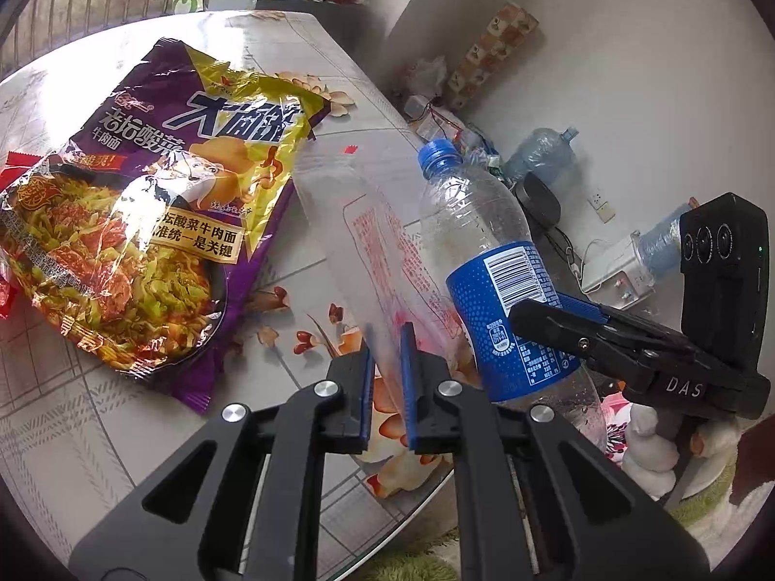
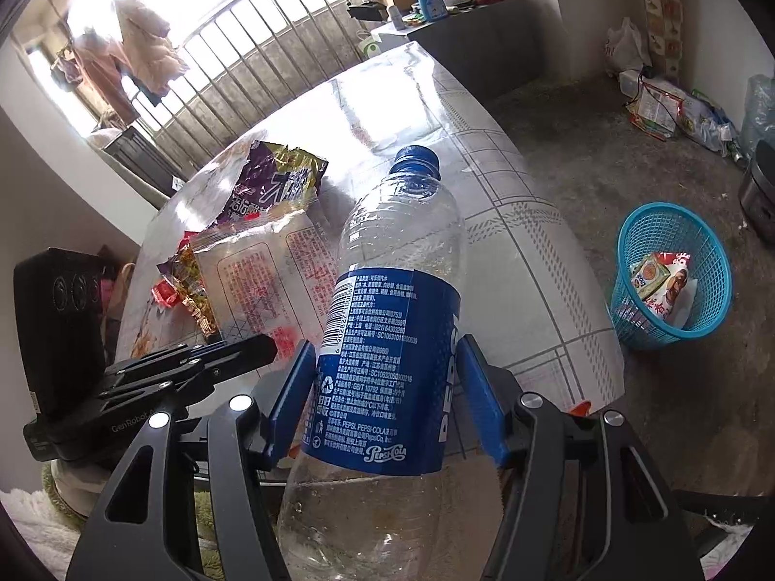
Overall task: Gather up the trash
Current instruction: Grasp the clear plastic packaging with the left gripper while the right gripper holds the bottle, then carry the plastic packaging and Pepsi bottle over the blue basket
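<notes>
My right gripper is shut on an empty Pepsi bottle with a blue label and blue cap, held upright above the table's near edge; the bottle shows in the left wrist view with the right gripper's finger against it. My left gripper is closed on the near edge of a clear plastic wrapper with red print, also seen in the right wrist view. A purple and yellow noodle bag lies on the table to the left.
The table has a glossy patterned cloth. A blue mesh trash basket stands on the floor to the right with wrappers inside. Bags, a water jug and clutter lie on the floor by the wall. A railing runs behind the table.
</notes>
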Tool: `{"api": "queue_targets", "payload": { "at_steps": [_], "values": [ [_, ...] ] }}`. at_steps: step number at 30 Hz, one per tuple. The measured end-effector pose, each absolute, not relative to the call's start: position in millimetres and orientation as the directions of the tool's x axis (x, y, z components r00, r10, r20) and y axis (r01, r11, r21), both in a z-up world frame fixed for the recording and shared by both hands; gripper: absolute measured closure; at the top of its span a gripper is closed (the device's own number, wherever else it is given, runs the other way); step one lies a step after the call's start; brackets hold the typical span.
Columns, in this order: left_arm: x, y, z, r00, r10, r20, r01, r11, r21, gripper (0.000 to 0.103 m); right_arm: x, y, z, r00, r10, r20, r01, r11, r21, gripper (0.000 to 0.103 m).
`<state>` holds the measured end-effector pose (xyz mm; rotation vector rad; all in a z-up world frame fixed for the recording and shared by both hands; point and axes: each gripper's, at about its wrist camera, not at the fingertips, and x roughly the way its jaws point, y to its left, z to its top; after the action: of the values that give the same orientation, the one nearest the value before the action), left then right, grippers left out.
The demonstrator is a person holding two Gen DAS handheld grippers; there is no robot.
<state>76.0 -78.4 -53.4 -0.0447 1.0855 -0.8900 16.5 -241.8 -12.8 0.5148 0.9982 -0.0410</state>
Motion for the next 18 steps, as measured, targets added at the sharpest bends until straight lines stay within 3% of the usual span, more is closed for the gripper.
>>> {"api": "queue_targets", "payload": {
  "at_steps": [18],
  "values": [
    [72, -98, -40, 0.27, -0.592, -0.759, 0.662, 0.687, -0.3, 0.099, 10, -260, -26, 0.571, 0.307, -0.762, 0.312, 0.777, 0.547, 0.045]
  ]
}}
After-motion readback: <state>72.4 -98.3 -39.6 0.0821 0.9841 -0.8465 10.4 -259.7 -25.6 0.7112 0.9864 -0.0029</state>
